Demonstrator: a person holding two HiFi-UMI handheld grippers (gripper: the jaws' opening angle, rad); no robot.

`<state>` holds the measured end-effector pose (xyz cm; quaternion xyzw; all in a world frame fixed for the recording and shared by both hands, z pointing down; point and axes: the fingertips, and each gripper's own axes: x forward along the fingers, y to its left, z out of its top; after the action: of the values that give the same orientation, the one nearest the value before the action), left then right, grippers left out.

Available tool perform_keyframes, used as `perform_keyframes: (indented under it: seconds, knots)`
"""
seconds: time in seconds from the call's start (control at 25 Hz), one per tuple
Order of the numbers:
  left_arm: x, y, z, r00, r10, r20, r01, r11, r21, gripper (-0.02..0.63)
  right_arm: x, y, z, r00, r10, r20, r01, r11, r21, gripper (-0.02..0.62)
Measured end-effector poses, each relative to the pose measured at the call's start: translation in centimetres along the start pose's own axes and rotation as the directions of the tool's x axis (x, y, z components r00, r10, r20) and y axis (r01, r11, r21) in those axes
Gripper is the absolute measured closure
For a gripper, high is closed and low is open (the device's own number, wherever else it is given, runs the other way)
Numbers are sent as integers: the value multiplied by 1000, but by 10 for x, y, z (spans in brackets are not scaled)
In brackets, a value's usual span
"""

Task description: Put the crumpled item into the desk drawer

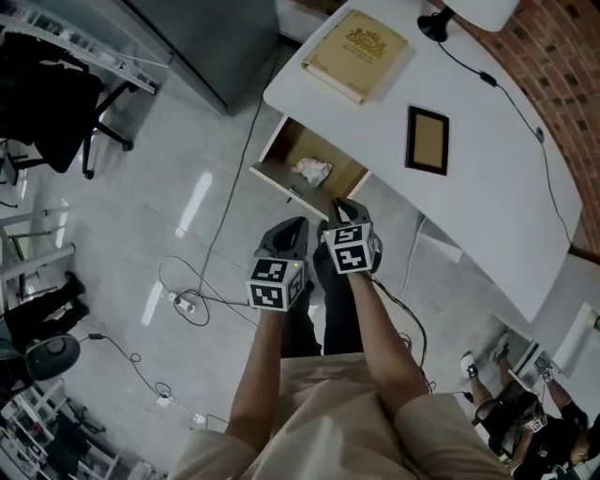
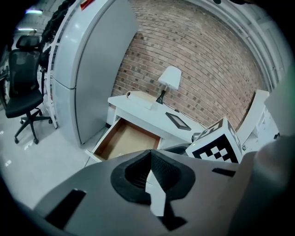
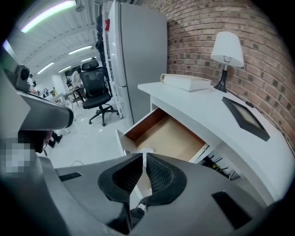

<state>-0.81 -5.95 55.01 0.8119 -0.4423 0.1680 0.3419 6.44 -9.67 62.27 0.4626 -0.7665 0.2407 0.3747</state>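
No word or number is showing clearly enough to read. The tan book (image 1: 357,53), lying near the desk's (image 1: 487,216) far left corner, is bearing a gold emblem with lines of print under it, all too small to make out. The marker cube (image 1: 277,284) on the left gripper (image 1: 300,223) and the marker cube (image 1: 350,248) on the right gripper (image 1: 337,202) are displaying black-and-white square patterns, not letters. A red label (image 2: 85,4) is sitting near the top edge of the tall grey cabinet (image 2: 92,69), too blurred to read.
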Motion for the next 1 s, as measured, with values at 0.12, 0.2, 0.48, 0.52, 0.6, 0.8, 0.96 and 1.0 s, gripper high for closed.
perform_keyframes:
  seconds: [0.12,0.2,0.48,0.52,0.6,0.8,0.96,1.0]
  knots:
    - [-18,-10,10,1000,-9,6,9,1000,29,591,-28,14,6,999,10,30,-12,999,50,549]
    - [-30,-18,14,1000,-17,5,16,999,45,591,-49,22,11,998,8,54,-11,998,55,549]
    - [-69,-34,27,1000,-29,13,27,996,89,591,-111,48,30,991,-6,133,-6,995,95,549]
    - [-73,-37,29,999,-30,13,29,995,95,591,-119,52,31,990,-5,142,-11,994,108,549]
    - [-82,-46,29,999,-36,11,35,993,112,591,-134,61,29,987,-2,160,-20,991,131,549]
    - [-99,-64,25,998,-57,20,54,989,135,591,-162,77,22,981,7,191,-34,990,137,549]
    - [-116,-67,17,997,-75,0,74,986,151,591,-174,87,17,982,-2,190,-29,987,160,549]
    - [-122,-67,14,997,-77,-6,77,985,152,591,-178,93,17,981,12,196,-47,983,176,549]
